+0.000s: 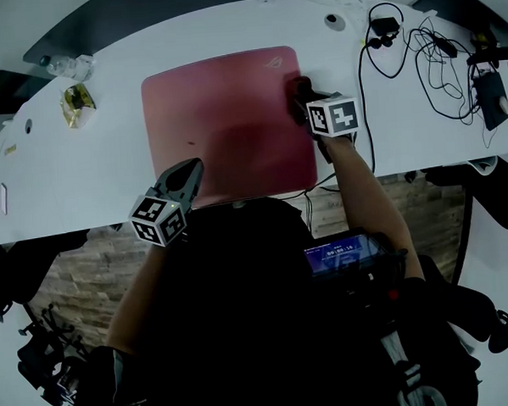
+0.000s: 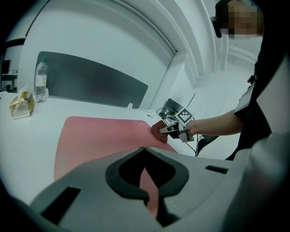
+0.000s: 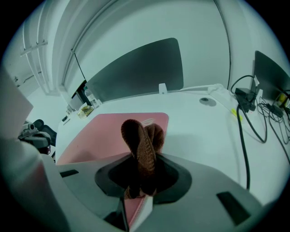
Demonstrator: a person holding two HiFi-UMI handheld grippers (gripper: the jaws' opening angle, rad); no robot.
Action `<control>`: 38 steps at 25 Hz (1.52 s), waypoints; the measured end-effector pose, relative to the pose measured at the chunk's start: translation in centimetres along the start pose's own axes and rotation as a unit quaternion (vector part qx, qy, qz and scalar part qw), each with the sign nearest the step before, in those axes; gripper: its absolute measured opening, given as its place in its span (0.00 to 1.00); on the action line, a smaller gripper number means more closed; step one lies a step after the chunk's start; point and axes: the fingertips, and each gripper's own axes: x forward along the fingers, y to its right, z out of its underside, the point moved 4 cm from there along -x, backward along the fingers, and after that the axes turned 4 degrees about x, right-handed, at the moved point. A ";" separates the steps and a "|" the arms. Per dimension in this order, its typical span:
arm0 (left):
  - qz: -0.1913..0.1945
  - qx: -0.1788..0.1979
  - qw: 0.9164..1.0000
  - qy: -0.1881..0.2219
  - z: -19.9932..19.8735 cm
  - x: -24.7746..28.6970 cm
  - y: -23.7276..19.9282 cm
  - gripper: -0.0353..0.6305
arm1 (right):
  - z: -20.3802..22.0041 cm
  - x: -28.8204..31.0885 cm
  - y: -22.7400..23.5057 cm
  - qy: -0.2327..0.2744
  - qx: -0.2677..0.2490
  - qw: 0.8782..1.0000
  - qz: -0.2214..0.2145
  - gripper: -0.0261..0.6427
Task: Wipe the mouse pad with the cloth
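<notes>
Broad white worktop (image 1: 82, 164), curved along its far edge; large pink mouse pad (image 1: 224, 123) flat on its middle, near edge close to the worktop's near edge, faint logo at the pad's far right corner.

Tangle of black cables (image 1: 416, 54) spread over the right end of the worktop, one lead running along just beside the pad's right edge and over the near edge; black device (image 1: 492, 99) near the far right corner.

Right gripper (image 1: 303, 93) reaching in over the pad's right edge, close to the far right corner; jaws clamped on a bunched brown cloth (image 3: 141, 140), folds standing up between them; cloth down at the pad's right edge, apparently touching it, though contact not clear enough to swear to.

Left gripper (image 2: 144, 149) at the pad's near edge, towards the near left corner; jaws closed tip to tip, nothing gripped, only the pink of the pad showing through the slit behind the tips; touching the pad or just above it, impossible to tell.

Clear water bottle (image 2: 41, 79) upright at the far left edge of the worktop; crumpled gold foil packet (image 2: 21, 105) just beside it, well apart from the pad.
</notes>
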 end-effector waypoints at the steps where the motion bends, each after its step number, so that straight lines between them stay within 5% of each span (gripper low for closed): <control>1: 0.000 0.001 1.000 -0.001 -0.1 0.1 0.0 0.06 | 0.0 -0.1 0.2 -0.001 -0.001 1.000 0.002 0.22; 14: -0.007 -0.023 1.000 0.011 1.0 -1.5 -2.2 0.07 | -2.0 -0.8 2.8 -0.017 -0.041 0.996 0.078 0.22; 22: -0.018 -0.045 0.999 0.022 2.0 -4.5 -5.5 0.07 | -4.1 1.0 2.5 -0.063 -0.108 0.982 0.141 0.22; 38: -0.011 -0.068 0.997 0.036 2.9 -7.7 -10.8 0.07 | -5.0 5.7 -7.2 -0.105 -0.167 0.975 0.105 0.22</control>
